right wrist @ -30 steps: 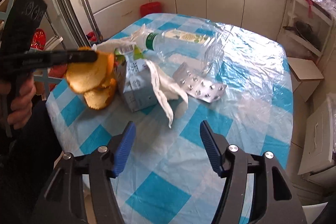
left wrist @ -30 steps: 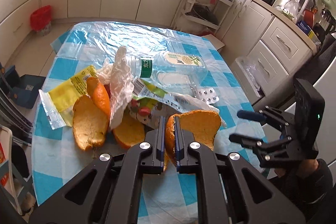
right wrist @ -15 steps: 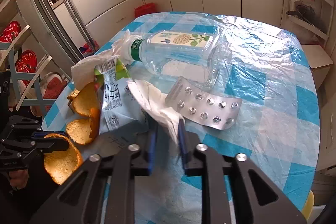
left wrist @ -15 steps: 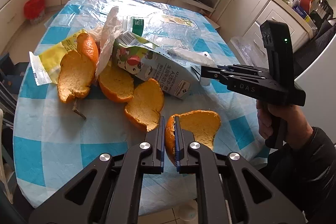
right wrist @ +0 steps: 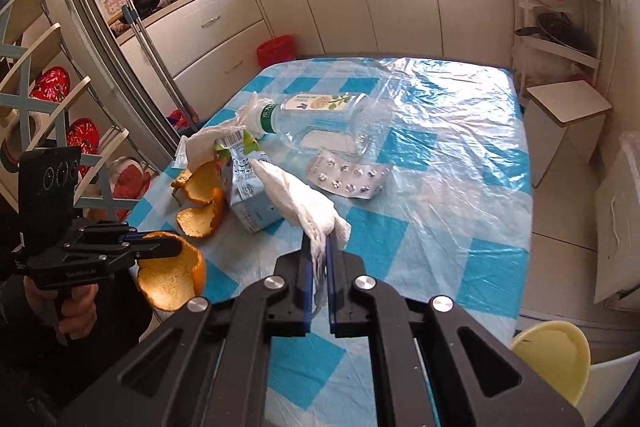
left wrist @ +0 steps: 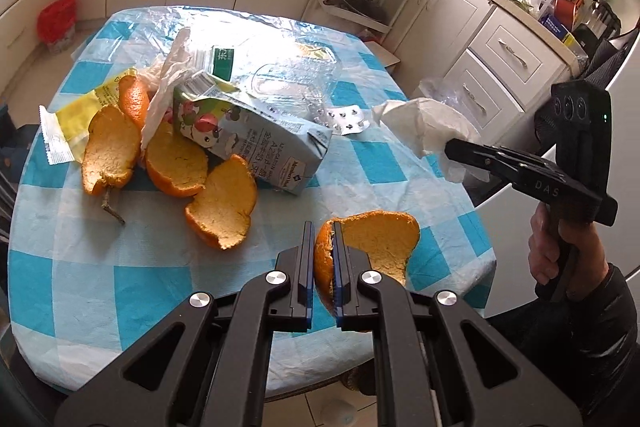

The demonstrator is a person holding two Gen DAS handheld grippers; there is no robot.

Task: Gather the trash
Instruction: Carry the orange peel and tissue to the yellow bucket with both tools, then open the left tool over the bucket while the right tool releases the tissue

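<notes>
Orange and brittle at the rim: pinches a curled peel (left wrist: 380, 239) edge-on in the left gripper (left wrist: 320, 227), fingers pressed tight on the rind, aloft over the near edge of the surface (left wrist: 120, 287). Clamps a white tissue (right wrist: 304, 199) in the right gripper (right wrist: 316, 243), fingers all but together on a thin fold, most of the sheet fanning out ahead, clear of the surface.

Could well tear, or slip from so small a bite on soft paper, given a quick swing. Could crack the peel where the pads bite and drop the bigger part to the floor, with nearly all of it hanging to one side of the fingers. Might also drag the trailing tissue across the milk carton (left wrist: 256, 135) or the blister pack (left wrist: 346, 119) on any low pass. No telling from here how long a carry either grip must survive.

Against a second ago: right fingers then spread wide and empty above the surface, since closing on the tissue. Tissue then draped against the carton, now lifted off it. Left grip on the peel unchanged, but drawn back from over the pile toward the near edge. Yet to collect on the surface: loose peels (left wrist: 222, 207), carton, clear bottle (right wrist: 320, 111), blister pack, yellow wrapper (left wrist: 72, 115).
</notes>
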